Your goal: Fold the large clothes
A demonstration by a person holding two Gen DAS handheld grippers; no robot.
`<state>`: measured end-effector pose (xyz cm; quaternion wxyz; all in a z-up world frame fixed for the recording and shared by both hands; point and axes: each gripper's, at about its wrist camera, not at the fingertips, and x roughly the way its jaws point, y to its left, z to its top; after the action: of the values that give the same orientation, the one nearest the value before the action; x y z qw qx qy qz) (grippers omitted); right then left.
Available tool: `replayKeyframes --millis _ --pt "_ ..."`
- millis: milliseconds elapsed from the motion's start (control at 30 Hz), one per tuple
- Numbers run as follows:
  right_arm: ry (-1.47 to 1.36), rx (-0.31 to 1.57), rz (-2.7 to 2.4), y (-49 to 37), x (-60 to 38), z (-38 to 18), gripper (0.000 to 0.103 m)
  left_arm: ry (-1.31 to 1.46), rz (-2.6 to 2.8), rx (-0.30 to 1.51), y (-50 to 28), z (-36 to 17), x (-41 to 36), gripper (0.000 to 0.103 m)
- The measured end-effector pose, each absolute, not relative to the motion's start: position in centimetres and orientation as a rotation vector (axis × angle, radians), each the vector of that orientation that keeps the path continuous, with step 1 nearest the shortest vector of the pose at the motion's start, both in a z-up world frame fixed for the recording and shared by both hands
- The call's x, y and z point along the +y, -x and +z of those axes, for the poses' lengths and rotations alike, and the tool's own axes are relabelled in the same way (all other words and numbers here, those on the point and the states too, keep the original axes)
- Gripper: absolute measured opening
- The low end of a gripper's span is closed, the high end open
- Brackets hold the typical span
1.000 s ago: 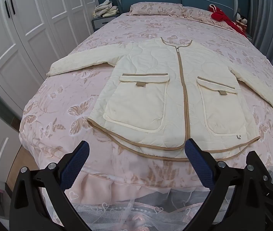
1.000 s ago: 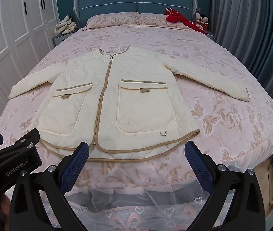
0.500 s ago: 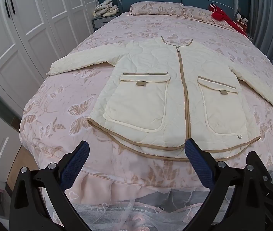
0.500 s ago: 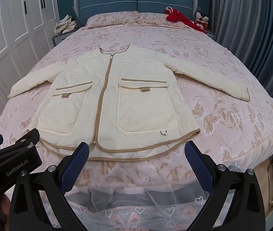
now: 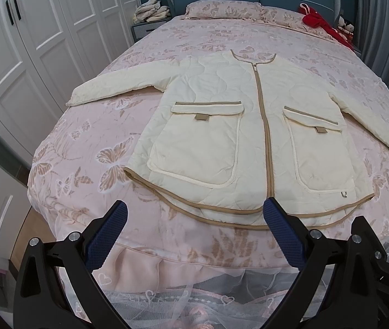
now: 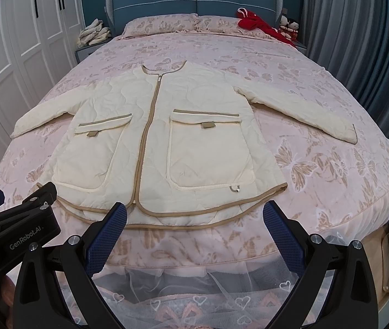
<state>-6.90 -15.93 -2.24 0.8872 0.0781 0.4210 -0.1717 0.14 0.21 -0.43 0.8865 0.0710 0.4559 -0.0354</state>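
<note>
Cream quilted jacket (image 5: 238,137) lies flat, zipped and unfolded mid-bed (image 5: 84,142), sleeves out at 9 and 3 o'clock, while both grippers, left (image 5: 194,235) and right (image 6: 194,235), hover at 6 o'clock, fingers apart—folding not begun.

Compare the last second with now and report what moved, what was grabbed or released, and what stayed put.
Almost nothing changed. Both cameras crept very slightly toward the bed; nothing was grabbed or released. The left gripper and right gripper stay open and empty short of the hem. The cream jacket remains spread flat, zipped, both sleeves out; the red garment by the pillows has not moved.
</note>
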Motion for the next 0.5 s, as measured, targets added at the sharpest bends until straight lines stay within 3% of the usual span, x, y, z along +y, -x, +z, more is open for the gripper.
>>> replayKeyframes --millis 500 --pt "-0.182 0.905 -0.332 5.6 -17.0 -4.5 0.098 -0.175 -0.078 0.975 -1.2 -2.0 -0.1 0.097"
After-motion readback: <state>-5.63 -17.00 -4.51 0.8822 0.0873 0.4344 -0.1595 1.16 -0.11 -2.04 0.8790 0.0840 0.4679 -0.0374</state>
